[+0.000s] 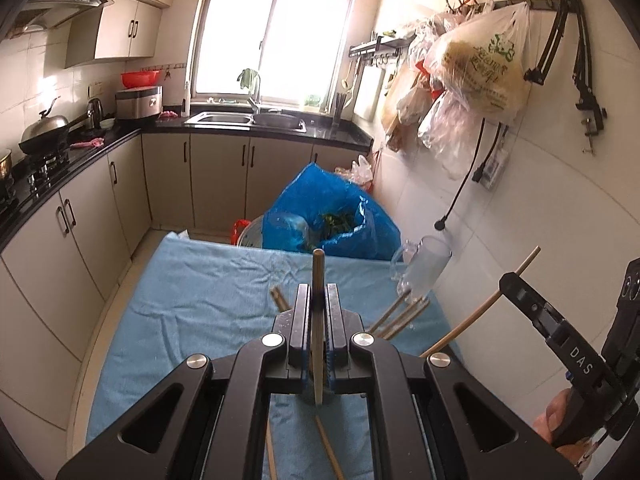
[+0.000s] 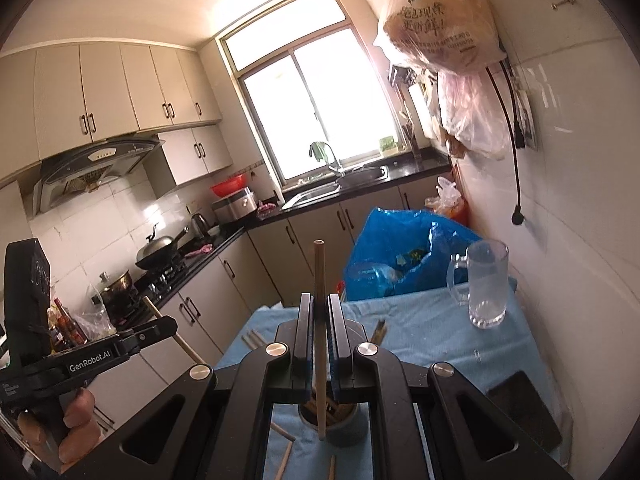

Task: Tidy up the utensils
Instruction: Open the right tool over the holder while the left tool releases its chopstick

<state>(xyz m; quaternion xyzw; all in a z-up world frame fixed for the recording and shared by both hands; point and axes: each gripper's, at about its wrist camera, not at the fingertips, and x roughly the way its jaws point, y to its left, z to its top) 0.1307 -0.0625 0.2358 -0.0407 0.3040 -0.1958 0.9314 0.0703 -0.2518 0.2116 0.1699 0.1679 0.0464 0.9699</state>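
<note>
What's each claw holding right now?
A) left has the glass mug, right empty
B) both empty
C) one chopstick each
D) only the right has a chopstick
C: the left claw is shut on a wooden chopstick, and the right claw is shut on a second chopstick; the glass mug stands untouched on the blue cloth.

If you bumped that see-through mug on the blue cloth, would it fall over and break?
The glass mug looks tall and narrow, so a bump near its rim could probably tip it. It appears empty, so likely light. It stands on the soft blue cloth close to the table's far edge, so it might crack if it fell.
</note>
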